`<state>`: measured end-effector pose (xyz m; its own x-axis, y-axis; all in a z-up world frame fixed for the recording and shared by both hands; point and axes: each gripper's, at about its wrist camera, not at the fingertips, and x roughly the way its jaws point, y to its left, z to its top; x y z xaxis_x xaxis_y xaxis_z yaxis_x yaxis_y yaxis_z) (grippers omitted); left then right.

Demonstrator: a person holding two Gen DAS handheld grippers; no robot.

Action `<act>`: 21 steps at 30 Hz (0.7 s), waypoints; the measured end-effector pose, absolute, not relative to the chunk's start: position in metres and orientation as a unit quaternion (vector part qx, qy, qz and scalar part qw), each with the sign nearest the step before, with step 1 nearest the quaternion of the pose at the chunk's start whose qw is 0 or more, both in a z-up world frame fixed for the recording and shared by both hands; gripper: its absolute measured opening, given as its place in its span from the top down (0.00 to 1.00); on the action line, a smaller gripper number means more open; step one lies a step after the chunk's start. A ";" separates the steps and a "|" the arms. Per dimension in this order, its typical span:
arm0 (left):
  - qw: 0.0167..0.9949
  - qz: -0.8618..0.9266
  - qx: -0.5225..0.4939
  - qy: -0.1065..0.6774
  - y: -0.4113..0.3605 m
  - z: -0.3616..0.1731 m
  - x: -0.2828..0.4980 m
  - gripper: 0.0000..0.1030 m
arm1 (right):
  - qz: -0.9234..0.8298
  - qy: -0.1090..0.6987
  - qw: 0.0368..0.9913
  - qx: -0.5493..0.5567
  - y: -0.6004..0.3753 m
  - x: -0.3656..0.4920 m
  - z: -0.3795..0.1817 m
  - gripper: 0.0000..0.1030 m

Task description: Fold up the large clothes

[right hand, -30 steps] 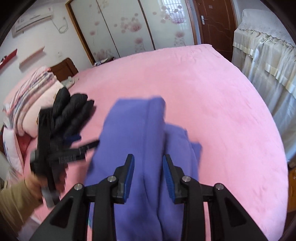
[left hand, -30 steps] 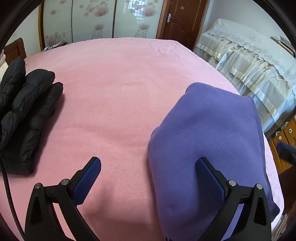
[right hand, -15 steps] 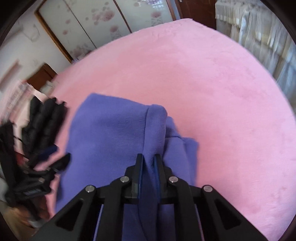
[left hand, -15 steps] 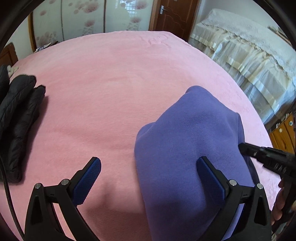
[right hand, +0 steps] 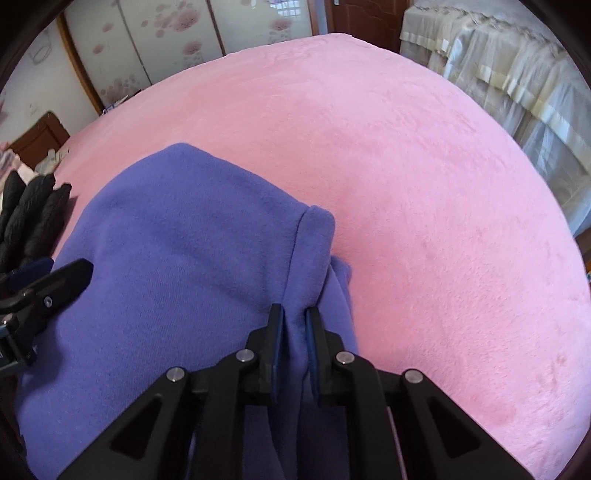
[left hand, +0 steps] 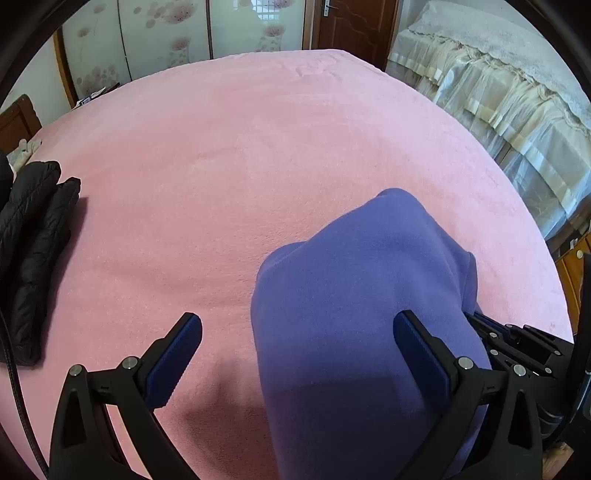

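A purple fleece garment (left hand: 351,295) lies bunched on the pink bed cover (left hand: 258,147). My right gripper (right hand: 295,309) is shut on a raised fold along the garment's (right hand: 184,240) right edge, with fabric pinched between its blue pads. In the left wrist view, my left gripper (left hand: 297,315) stands wide open over the garment's left edge. Its right finger is above the cloth and its left finger above bare bed cover; it grips nothing. The right gripper's body (left hand: 517,343) shows at the garment's far right side, and one left finger (right hand: 66,277) shows in the right wrist view.
A folded black puffer jacket (left hand: 33,251) lies at the bed's left side. A second bed with a cream lace cover (left hand: 498,74) stands to the right, beyond a narrow gap. Flowered sliding doors (left hand: 166,37) and a brown door (left hand: 354,22) lie behind.
My right gripper closed on the purple fold and sank toward the bed. My left gripper drifted across the bed, so the black jacket slid leftward and the right gripper came into its view.
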<state>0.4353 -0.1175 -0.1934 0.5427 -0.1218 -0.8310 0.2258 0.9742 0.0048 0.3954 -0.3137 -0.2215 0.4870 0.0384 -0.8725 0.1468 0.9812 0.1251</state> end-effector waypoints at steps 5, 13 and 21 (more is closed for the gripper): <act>0.886 -0.088 0.079 0.449 -0.117 -0.186 0.426 0.00 | -0.029 0.507 0.858 0.080 -0.312 0.396 -0.215 0.88; 0.881 -0.089 0.089 0.456 -0.097 -0.163 0.409 0.01 | -0.005 0.500 0.864 0.066 -0.310 0.386 -0.183 0.75; 0.866 -0.119 0.026 0.485 -0.048 -0.148 0.397 0.01 | 0.022 0.490 0.867 0.087 -0.308 0.375 -0.156 0.67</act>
